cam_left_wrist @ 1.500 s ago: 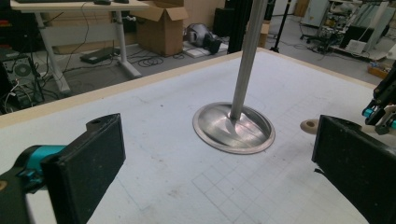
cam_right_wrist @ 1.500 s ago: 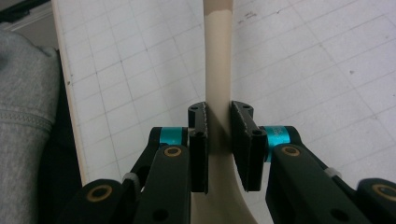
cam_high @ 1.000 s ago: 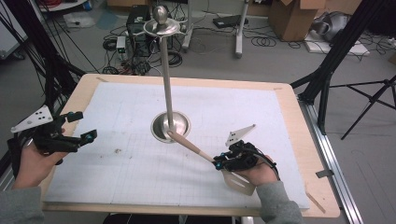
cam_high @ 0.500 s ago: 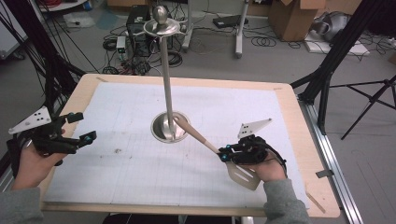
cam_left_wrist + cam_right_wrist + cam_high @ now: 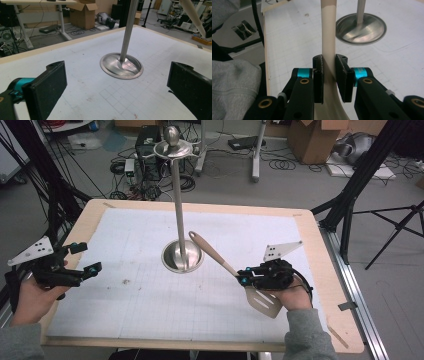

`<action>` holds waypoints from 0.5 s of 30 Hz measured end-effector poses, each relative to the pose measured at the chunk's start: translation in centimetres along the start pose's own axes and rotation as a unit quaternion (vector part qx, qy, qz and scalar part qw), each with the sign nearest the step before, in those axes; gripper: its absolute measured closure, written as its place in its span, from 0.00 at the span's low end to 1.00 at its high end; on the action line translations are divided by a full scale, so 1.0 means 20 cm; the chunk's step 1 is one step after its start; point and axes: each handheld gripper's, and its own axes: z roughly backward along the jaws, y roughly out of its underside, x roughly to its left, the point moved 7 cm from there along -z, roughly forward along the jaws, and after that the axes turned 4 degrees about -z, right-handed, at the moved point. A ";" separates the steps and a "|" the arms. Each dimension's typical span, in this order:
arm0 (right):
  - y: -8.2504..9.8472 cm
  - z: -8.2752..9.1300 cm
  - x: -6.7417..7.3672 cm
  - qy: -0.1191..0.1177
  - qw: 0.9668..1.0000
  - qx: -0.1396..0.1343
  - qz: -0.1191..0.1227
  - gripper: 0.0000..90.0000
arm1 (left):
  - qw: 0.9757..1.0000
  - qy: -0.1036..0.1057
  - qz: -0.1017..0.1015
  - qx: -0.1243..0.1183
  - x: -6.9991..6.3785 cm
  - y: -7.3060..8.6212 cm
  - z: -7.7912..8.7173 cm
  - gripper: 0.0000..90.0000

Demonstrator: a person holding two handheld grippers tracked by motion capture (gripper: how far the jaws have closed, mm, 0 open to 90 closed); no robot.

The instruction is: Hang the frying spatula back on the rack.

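The right gripper (image 5: 329, 75) has its two black padded jaws pinching the neck of one cream-coloured plastic slotted spatula (image 5: 220, 257), just above where the handle widens into the blade. In the right gripper view the handle runs straight up toward 12 o'clock between the pads. From the high view the right gripper (image 5: 243, 281) sits at about 4 o'clock from the table's centre; the spatula's blade hangs toward 5 o'clock in front of the person's hand, clear of the mat, and its rounded handle end points toward 10 o'clock, close to the pole.

The left gripper (image 5: 117, 87) has its two jaws spread wide with nothing between them. In the high view it (image 5: 86, 259) is at about 8 o'clock, well apart from the spatula.

Outward, one tall polished steel stand with a round dished base (image 5: 182, 257) rises near the centre of one white gridded mat (image 5: 150, 320), which covers one pale wooden table (image 5: 320, 250).
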 end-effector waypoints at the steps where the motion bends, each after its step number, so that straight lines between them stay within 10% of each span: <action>1: -0.01 0.02 0.00 -0.003 1.000 -0.009 -0.001 0.87 | 1.000 -0.001 -0.002 0.002 0.00 0.00 0.01 0.03; 15: -0.09 0.08 -0.01 -0.011 1.000 -0.016 0.013 0.87 | 1.000 -0.008 0.002 0.005 0.01 0.02 0.03 0.03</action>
